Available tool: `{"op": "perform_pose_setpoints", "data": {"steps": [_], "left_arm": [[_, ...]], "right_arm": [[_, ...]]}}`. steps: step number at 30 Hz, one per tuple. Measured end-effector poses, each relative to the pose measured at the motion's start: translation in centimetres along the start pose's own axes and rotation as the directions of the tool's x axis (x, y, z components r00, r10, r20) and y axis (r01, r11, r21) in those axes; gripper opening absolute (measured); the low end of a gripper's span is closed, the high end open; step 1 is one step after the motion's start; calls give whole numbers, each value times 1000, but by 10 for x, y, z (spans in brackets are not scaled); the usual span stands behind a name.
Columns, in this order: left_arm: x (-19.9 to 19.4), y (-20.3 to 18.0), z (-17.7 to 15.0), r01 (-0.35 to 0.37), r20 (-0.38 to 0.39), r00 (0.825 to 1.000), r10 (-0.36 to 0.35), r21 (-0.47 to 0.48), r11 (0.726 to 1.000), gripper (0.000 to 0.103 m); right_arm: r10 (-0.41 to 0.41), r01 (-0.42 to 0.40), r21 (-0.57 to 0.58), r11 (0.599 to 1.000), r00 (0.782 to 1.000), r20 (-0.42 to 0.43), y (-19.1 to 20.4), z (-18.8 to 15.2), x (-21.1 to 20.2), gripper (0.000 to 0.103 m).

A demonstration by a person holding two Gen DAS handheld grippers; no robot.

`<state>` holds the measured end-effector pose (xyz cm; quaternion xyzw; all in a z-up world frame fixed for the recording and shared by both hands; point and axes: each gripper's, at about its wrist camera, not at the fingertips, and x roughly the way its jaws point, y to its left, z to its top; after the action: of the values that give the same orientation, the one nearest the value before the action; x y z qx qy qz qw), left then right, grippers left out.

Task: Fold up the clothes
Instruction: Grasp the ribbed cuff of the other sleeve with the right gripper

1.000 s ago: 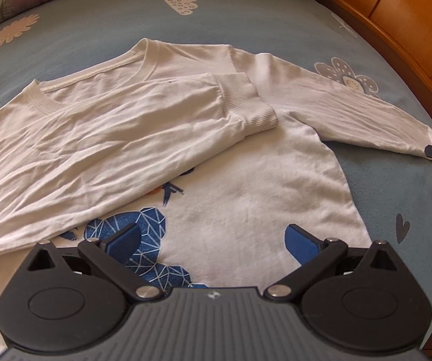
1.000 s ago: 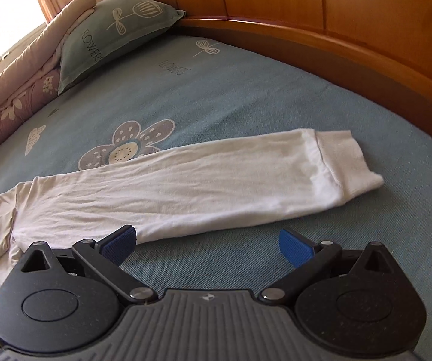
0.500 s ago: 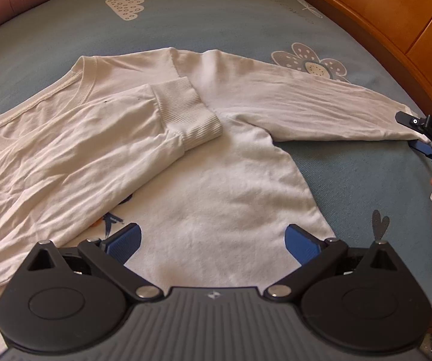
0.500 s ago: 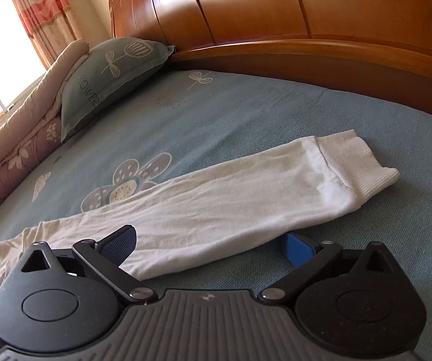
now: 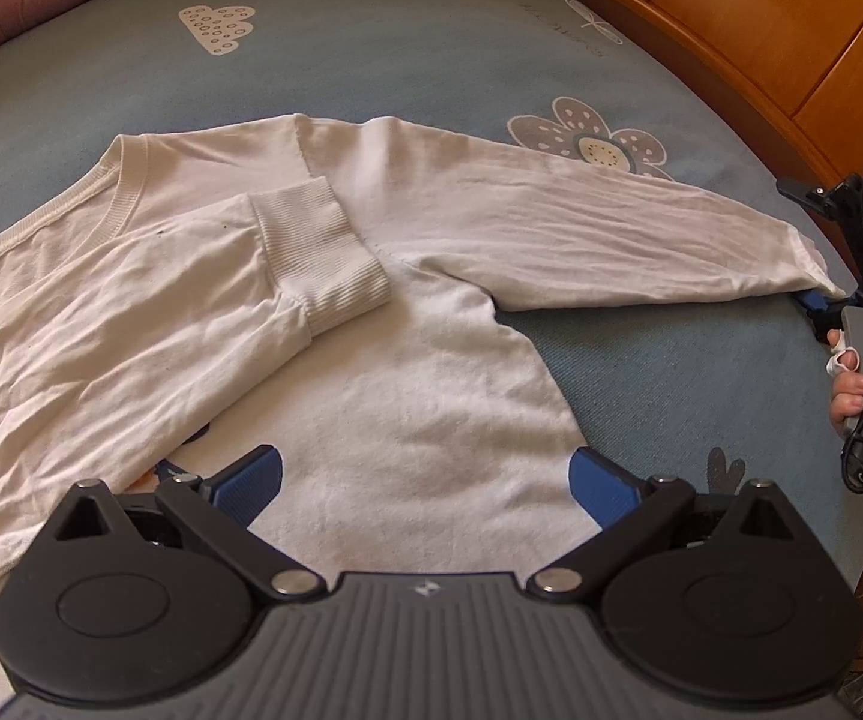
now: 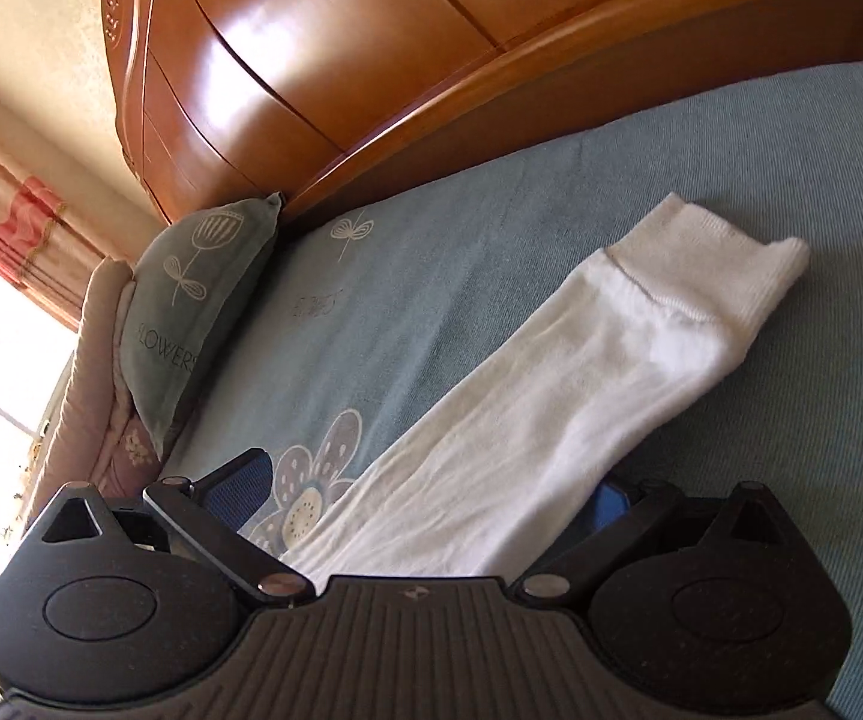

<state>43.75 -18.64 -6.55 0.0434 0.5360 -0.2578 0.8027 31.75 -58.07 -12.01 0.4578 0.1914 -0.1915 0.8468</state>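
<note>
sleeve (image 6: pixel 551 420) between spread right gripper (image 6: pixel 425 492) fingers

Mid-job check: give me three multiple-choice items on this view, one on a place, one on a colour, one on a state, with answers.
1. Where does the folded sleeve's cuff lie?
A. on the shirt's chest
B. on the pillow
C. off the bed

2. What colour is the bed sheet?
A. red
B. blue-grey
C. yellow

3. How is the left hand-held gripper?
A. shut on the collar
B. open above the shirt
C. out of view

Answers: 1 A, the cuff rests on the white shirt below the collar; 2 B, the bare sheet shows it; 3 B, its blue pads stand wide apart, holding nothing.
</note>
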Motion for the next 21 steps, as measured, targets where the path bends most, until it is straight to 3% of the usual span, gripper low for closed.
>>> {"op": "perform_pose_setpoints", "data": {"steps": [7, 11, 15, 21], "left_arm": [[0, -1, 1, 0, 13, 1000, 0, -12, 1000, 101], [0, 0, 2, -4, 16, 1000, 4, -26, 1000, 101], [0, 2, 1, -6, 22, 1000, 6, -23, 1000, 101], [-4, 12, -5, -23, 21, 999, 24, -53, 998, 101]], "right_arm": [[0, 0, -91, 996, 1000, -2, 8, 18, 29, 103], [16, -16, -2, 1000, 1000, 21, 5, 3, 13, 103], [5, -2, -92, 996, 1000, 30, 14, 3, 26, 103], [70, -70, 2, 998, 998, 11, 18, 21, 31, 103]]}}
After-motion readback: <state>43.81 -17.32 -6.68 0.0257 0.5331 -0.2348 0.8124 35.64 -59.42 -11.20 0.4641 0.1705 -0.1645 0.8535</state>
